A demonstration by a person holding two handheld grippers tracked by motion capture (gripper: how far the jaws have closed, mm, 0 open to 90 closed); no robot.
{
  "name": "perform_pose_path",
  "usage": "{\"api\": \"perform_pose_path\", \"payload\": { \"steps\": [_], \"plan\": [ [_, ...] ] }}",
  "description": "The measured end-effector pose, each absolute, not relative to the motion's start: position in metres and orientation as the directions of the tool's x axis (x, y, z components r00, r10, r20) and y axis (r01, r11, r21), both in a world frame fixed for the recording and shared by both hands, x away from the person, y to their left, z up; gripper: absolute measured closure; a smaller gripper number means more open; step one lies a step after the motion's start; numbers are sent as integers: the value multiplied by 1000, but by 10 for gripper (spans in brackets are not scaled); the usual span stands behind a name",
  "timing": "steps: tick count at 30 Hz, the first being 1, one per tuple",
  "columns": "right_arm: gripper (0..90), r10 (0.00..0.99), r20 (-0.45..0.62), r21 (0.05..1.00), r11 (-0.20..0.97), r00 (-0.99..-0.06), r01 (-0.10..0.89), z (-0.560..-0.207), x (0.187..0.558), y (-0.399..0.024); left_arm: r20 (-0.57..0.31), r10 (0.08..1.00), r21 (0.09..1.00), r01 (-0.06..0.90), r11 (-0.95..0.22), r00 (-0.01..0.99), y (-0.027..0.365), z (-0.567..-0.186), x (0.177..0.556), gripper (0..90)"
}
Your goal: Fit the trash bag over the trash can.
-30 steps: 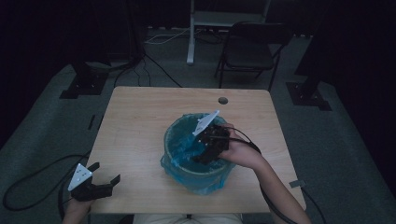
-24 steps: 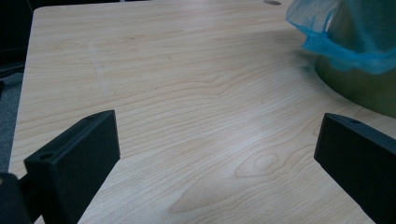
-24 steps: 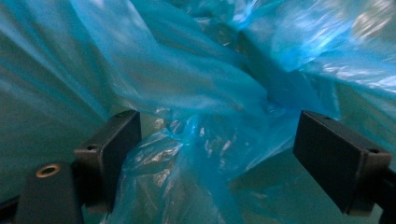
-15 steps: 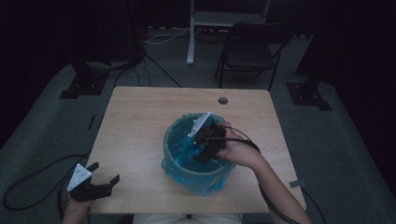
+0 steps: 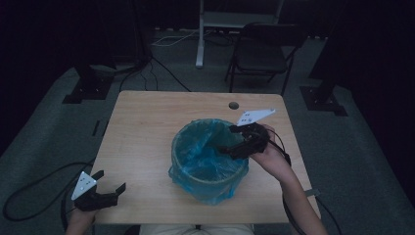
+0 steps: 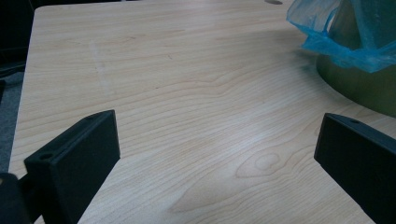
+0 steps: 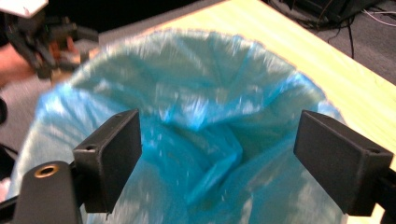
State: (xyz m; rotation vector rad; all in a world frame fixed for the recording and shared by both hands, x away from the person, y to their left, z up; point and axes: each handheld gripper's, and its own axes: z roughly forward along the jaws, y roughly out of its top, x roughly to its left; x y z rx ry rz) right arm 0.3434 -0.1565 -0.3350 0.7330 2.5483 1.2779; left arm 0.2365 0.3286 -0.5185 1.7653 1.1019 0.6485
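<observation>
Blue bag below the right gripper's spread fingers.

My right gripper's view is smeared with motion, so the folds of the crinkled blue plastic liner blur together and I cannot make out its bottom. From my left gripper, the round olive-green bin under that liner is cut off at the picture's right edge. From above, the liner's far wall hides my right gripper's tips.
</observation>
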Motion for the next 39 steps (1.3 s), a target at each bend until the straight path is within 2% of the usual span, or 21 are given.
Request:
{"api": "perform_pose_path", "payload": {
  "steps": [3, 8, 13, 31, 39],
  "plan": [
    [147, 521, 3, 788, 524, -854, 323, -339, 335, -160, -33, 889, 901, 399, -172, 458, 329, -519, 236, 7],
    [147, 601, 6, 870, 391, -799, 300, -345, 328, -182, -43, 894, 901, 404, -158, 445, 331, -519, 236, 7],
    [147, 726, 18, 903, 284, -688, 323, -361, 333, -208, -42, 891, 898, 408, -165, 452, 329, -520, 236, 7],
    [134, 845, 139, 918, 86, -517, 388, -420, 324, -271, -43, 897, 884, 436, -171, 439, 327, -526, 234, 7],
    [134, 905, 143, 899, 49, -399, 434, -467, 309, -295, -52, 914, 870, 467, -156, 402, 332, -530, 232, 7]
  ]
}}
